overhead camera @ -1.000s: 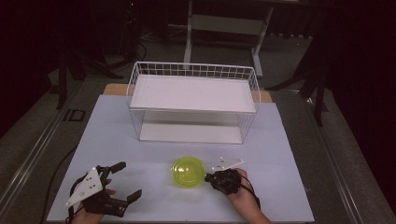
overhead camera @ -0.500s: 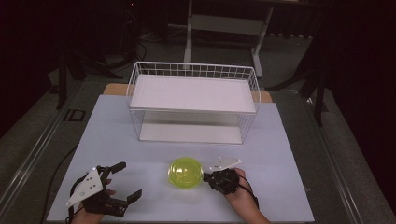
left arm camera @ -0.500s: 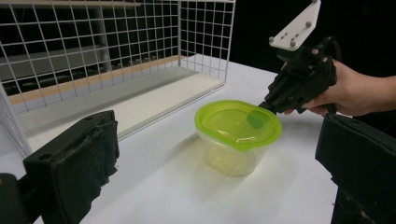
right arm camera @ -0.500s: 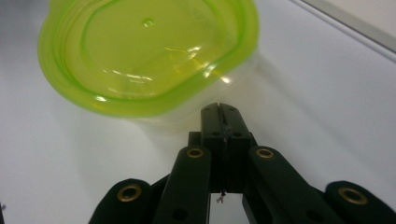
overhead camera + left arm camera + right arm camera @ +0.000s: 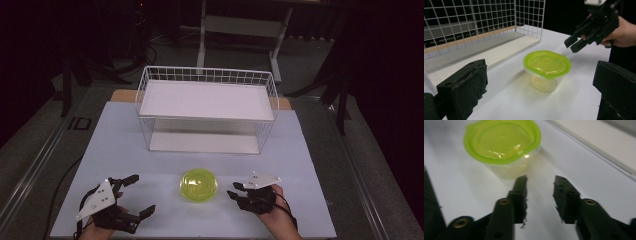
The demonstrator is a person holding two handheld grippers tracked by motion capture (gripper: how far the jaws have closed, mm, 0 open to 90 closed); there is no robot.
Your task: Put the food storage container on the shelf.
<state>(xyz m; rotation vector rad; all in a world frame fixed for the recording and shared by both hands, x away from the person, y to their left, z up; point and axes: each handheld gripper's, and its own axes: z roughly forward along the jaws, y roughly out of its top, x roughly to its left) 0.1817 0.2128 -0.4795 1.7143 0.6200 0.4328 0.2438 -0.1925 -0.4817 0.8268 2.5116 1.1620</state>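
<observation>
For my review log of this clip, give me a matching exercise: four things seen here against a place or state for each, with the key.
Things:
1. container
2. wire basket
3. left gripper
4. right gripper

States:
A. jaws apart, just opened, nothing between them
B. jaws wide, near the table's front left corner
C. green lid on, between the two grippers
D. white shelf inside, at the table's far side

Pairs: 1-C, 2-D, 3-B, 4-A
</observation>
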